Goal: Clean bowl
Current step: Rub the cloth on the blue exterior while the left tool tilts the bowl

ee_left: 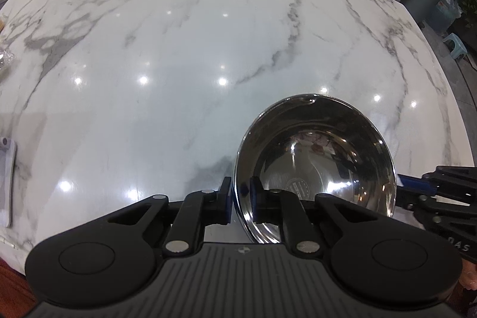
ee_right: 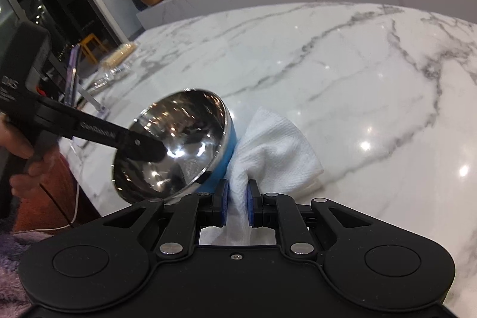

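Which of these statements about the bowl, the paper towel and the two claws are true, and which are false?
1. The left claw grips the rim of the steel bowl, one finger inside and one outside. True.
2. The right claw is open and holds nothing. False: it is shut on a white paper towel.
3. The bowl is tilted, not flat on the marble table. True.
4. The paper towel is inside the bowl. False: it is beside the bowl's blue outer wall.
5. The bowl is full of water. False: only reflections show inside.
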`<state>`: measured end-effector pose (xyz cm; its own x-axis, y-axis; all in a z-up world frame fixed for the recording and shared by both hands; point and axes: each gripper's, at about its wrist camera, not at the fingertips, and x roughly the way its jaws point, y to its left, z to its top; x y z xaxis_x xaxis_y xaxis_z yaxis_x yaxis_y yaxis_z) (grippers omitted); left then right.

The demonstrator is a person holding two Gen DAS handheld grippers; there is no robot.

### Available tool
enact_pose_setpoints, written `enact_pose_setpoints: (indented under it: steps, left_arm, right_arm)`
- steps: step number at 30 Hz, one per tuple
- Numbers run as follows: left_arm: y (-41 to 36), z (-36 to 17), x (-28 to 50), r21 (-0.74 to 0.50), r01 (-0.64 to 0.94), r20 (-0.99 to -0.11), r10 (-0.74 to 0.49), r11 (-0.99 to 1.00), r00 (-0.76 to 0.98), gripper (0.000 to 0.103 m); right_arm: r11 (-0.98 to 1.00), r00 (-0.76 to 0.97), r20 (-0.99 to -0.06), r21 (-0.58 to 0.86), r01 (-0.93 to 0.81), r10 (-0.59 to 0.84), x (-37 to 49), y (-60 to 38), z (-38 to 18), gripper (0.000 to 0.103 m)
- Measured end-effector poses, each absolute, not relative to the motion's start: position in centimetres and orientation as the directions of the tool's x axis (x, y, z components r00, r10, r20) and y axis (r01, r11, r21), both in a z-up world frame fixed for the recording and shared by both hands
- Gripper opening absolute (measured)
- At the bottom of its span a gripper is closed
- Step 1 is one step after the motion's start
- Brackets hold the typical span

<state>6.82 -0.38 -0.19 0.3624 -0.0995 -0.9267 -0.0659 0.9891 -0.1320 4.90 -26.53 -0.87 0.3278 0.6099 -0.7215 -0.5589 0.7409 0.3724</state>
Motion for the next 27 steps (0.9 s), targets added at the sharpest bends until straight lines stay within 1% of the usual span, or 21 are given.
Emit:
enact_pose_setpoints:
  steps: [5, 6, 7, 9, 10, 18, 21, 27]
  left_arm:
    - [0.1, -0.2, 6.8, -0.159, -0.08, -0.923, -0.119, 0.984, 0.365, 0.01]
    - [0.2, -0.1, 6.7, -0.175, -0.086, -0.922, -0.133, 0.981, 0.365, 0.012]
    - [0.4, -0.1, 6.7, -0.191, -0.09, -0.92, -0.146, 0.978, 0.364, 0.017]
    - [0.8, -0.1, 6.4, -0.223, -0.098, -0.917, -0.175, 0.97, 0.36, 0.022]
    - [0.9, -0.1, 6.3, -0.236, -0.104, -0.917, -0.186, 0.966, 0.352, 0.024]
    - [1.1, -1.0, 5.5, -0.267, -0.127, -0.929, -0.22, 0.955, 0.298, 0.023]
    - [1.1, -0.9, 5.6, -0.267, -0.121, -0.927, -0.221, 0.956, 0.303, 0.017]
    - [0.8, -0.8, 5.9, -0.217, -0.108, -0.933, -0.174, 0.97, 0.314, 0.012]
  right_arm:
    - [0.758, 0.315, -0.754, 0.35, -0.55, 0.577, 5.4, -25.2, -2.1, 0.012]
    - [0.759, 0.313, -0.757, 0.346, -0.551, 0.573, 5.4, -25.0, -2.3, 0.012]
    - [0.76, 0.312, -0.76, 0.343, -0.552, 0.57, 5.4, -24.8, -2.5, 0.012]
    - [0.761, 0.313, -0.761, 0.34, -0.552, 0.568, 5.3, -24.6, -2.6, 0.012]
    - [0.762, 0.314, -0.761, 0.34, -0.551, 0.567, 5.3, -24.6, -2.7, 0.012]
    - [0.763, 0.319, -0.757, 0.345, -0.546, 0.57, 5.3, -24.8, -2.9, 0.012]
    - [0.763, 0.32, -0.756, 0.344, -0.548, 0.571, 5.2, -24.8, -2.9, 0.012]
    - [0.756, 0.337, -0.734, 0.355, -0.55, 0.59, 5.2, -25.8, -1.8, 0.012]
